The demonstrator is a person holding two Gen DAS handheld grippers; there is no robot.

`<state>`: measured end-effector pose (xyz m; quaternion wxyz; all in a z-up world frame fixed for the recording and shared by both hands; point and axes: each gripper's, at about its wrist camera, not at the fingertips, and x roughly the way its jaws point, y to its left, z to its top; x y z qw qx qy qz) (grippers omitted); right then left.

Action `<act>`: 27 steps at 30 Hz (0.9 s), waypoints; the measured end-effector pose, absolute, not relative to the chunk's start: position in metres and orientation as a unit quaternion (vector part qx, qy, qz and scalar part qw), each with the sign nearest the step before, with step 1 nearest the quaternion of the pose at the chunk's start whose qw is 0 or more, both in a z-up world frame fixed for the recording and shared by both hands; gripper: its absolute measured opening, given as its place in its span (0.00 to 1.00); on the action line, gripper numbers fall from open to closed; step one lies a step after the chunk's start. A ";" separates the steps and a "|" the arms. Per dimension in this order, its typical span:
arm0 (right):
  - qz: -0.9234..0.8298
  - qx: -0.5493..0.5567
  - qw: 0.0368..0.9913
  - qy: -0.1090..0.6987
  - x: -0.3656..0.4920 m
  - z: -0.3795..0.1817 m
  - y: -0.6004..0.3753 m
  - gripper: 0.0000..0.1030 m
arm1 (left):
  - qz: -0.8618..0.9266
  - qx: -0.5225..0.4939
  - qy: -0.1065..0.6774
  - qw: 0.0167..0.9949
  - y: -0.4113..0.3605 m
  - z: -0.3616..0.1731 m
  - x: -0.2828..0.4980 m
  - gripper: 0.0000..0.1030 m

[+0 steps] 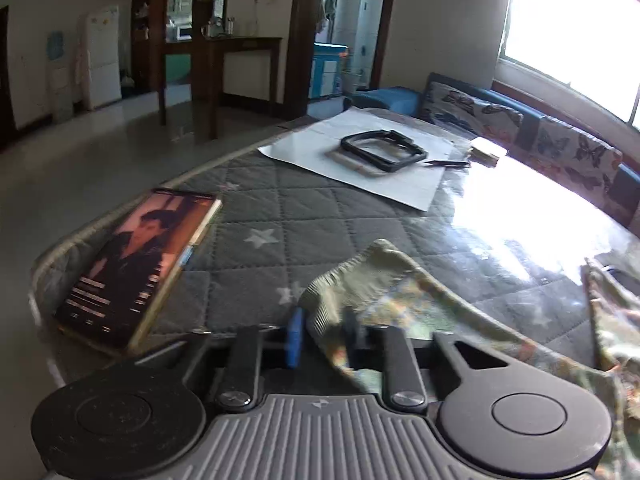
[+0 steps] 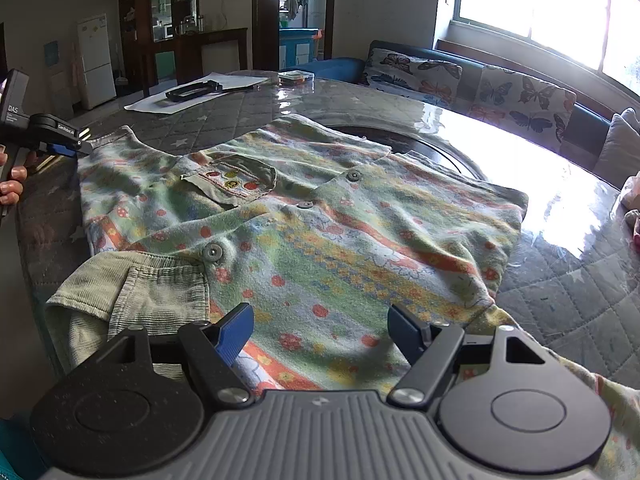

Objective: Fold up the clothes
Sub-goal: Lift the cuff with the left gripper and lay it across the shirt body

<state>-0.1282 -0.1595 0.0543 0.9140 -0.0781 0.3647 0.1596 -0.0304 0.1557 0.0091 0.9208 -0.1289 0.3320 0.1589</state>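
Observation:
A small patterned green shirt (image 2: pixel 312 232) with buttons and a chest pocket lies spread on the quilted table cover (image 2: pixel 568 312). My left gripper (image 1: pixel 322 336) is shut on a corner of the shirt (image 1: pixel 380 280) and holds it slightly lifted; it also shows in the right wrist view (image 2: pixel 82 145) at the shirt's far left corner. My right gripper (image 2: pixel 320 330) is open, its blue fingers (image 2: pixel 234 330) spread over the shirt's near part, close above the fabric.
A book (image 1: pixel 132 268) lies at the table's left edge. Farther back are a white sheet (image 1: pixel 360 156) with a black frame (image 1: pixel 382 150) and a pen (image 1: pixel 448 163). A butterfly-print sofa (image 2: pixel 500 92) runs under the window. A small box (image 2: pixel 296 77) sits at the far edge.

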 end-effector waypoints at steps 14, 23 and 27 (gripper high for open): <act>0.146 -0.042 0.929 0.336 -0.143 0.074 -0.179 0.72 | -0.061 -0.156 0.255 0.952 0.052 0.100 -0.063 0.09; 0.134 -0.018 0.939 0.315 -0.156 0.083 -0.199 0.72 | -0.230 -0.147 0.262 0.925 -0.063 0.115 -0.075 0.09; 0.127 -0.013 0.941 0.313 -0.162 0.084 -0.206 0.72 | -0.285 -0.148 0.291 0.901 -0.107 0.094 -0.078 0.09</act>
